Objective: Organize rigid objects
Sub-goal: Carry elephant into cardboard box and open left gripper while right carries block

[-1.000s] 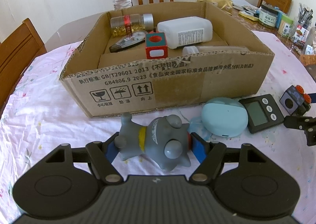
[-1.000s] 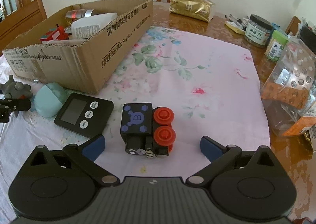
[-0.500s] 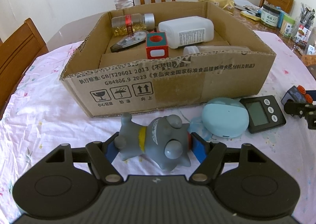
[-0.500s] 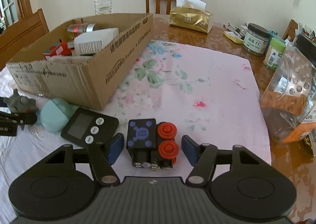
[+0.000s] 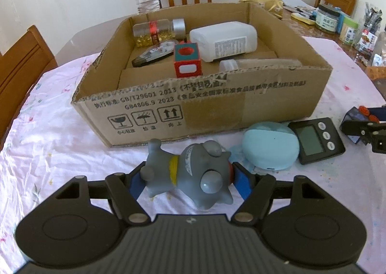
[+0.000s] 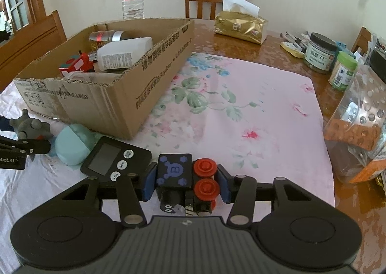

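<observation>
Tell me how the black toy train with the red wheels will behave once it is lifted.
The black toy train looks like stiff moulded plastic, so it probably won't flex between the right gripper pads, which have just closed on its sides. It seems small and likely light. One pad presses on the round red wheels, so it might pivot or slip a little.

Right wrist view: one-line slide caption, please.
Right gripper shut on the black toy train on the floral cloth, beside the timer and the cardboard box.

wrist views: close, angled down | shared: cardboard box [image 5: 217, 109]
</observation>
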Tool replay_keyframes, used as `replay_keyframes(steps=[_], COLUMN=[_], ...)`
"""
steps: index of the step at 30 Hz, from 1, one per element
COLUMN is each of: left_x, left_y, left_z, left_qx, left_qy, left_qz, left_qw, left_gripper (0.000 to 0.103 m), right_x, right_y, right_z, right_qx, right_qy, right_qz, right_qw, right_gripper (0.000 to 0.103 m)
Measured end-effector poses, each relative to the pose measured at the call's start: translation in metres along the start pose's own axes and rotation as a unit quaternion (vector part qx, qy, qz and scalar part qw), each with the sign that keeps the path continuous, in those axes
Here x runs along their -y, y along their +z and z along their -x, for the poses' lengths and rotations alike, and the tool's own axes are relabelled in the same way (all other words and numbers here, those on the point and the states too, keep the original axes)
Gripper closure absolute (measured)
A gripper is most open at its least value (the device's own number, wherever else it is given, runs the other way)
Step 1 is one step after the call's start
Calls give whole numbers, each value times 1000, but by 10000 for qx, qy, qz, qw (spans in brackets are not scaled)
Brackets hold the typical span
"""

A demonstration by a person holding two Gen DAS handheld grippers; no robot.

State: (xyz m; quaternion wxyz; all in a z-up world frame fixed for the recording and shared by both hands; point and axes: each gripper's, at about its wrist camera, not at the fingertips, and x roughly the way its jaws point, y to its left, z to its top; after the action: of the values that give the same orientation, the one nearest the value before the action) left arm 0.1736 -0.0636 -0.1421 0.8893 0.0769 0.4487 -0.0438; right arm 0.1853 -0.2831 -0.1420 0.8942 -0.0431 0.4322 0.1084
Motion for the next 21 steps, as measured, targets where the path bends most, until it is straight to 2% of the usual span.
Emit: replay_keyframes(steps=[5,12,21], left_x=[-3,-7,-21], left_y=[5,17,45], left_z=[7,16,59], left_qx=[1,-130,-15], left_qy=[-202,-443,-861], left_qz=[-74,-285,-875], left_qw=[9998,9985,9924], left_gripper=[31,31,31], right_x=[-3,-2,-14], right_y=[6,17,45], right_z=[8,27,59], right_qx=[-54,-21,-9], right_qy=[-15,-136,-60], right_qz=[176,105,442], right_qw=[9998,9999,9990], right_gripper=[48,48,48])
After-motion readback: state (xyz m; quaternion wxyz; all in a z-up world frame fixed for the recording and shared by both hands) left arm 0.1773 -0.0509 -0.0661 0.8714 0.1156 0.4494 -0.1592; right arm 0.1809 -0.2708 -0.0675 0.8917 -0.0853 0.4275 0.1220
